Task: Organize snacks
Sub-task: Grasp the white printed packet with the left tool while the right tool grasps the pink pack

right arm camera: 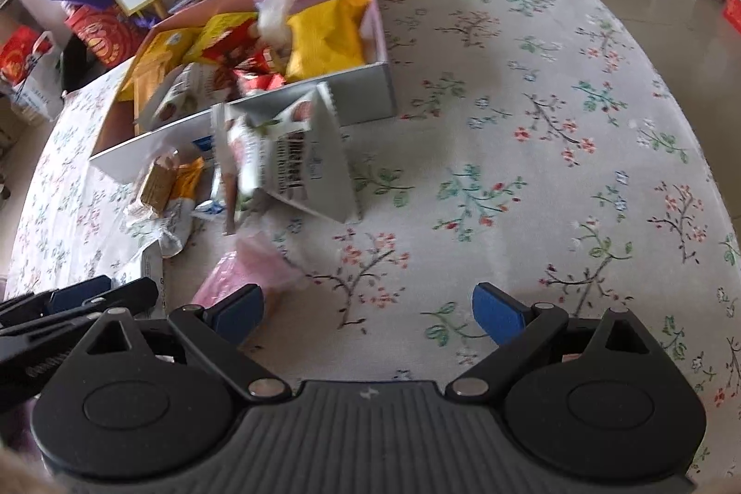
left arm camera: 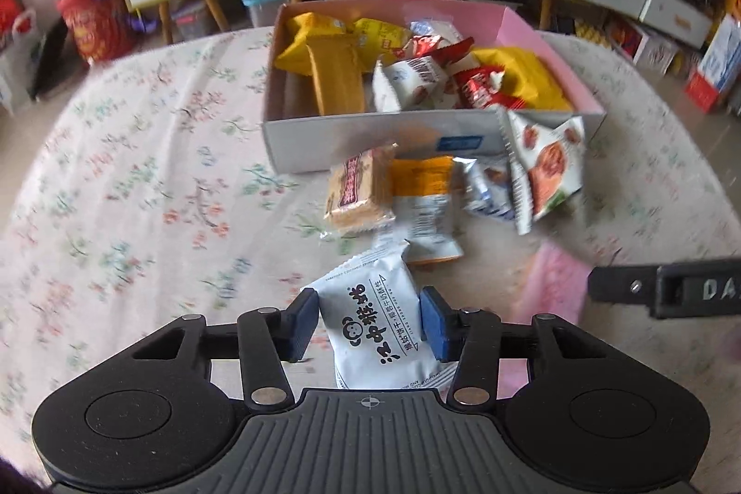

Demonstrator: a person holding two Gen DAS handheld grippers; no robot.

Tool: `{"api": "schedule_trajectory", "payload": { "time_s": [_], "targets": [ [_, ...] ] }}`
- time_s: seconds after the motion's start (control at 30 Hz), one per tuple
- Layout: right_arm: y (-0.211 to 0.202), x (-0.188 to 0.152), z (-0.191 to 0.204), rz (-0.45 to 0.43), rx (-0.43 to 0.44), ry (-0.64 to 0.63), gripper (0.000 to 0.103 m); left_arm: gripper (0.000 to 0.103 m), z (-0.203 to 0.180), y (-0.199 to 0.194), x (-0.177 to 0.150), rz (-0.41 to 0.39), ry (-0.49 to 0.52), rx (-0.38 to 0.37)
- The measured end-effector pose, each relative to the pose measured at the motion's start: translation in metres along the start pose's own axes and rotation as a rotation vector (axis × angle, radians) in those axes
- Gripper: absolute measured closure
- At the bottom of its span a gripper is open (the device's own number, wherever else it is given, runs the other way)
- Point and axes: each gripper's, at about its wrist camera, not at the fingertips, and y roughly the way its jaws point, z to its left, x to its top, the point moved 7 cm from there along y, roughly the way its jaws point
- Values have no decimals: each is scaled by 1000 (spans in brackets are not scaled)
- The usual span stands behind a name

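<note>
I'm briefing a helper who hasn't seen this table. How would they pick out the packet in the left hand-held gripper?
Find the open cardboard box of snacks on the floral tablecloth. Nearer than the loose packets in front of it, the left hand-held gripper has a white snack packet between its blue pads. Unlike its orange and picture-printed neighbours, it carries bold black characters and a round monkey-face logo.

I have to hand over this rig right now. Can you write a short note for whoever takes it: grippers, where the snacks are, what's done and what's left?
Left gripper: fingers closed on the white biscuit packet, low over the floral cloth.
Right gripper: open, empty, above bare cloth.
Box: already holds many yellow, red and white snacks.
Left outside, in front of the box: cracker pack, orange-and-white packet, small blue-and-white packet, white bag with a red picture, leaning at the box's front wall.
Next: probably box the held packet, then the rest.
</note>
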Motion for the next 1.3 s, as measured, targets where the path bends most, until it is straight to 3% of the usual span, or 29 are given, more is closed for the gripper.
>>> {"api": "schedule_trajectory", "payload": {
  "time_s": [0.27, 0.47, 0.57, 0.97, 1.3],
  "targets": [
    [6, 0, 28, 17, 38, -12, 7, 57, 23, 1, -6, 7, 40, 67],
    [16, -4, 53, 47, 92, 0, 8, 54, 34, 2, -11, 21, 32, 62],
    [20, -7, 61, 51, 78, -7, 9, 53, 36, 3, -14, 30, 28, 54],
    [20, -20, 75, 7, -66, -301, 37, 48, 43, 4, -27, 30, 38, 2],
    [9, -22, 66, -39, -9, -408, 57, 56, 43, -4, -38, -44, 99, -31]
  ]
}}
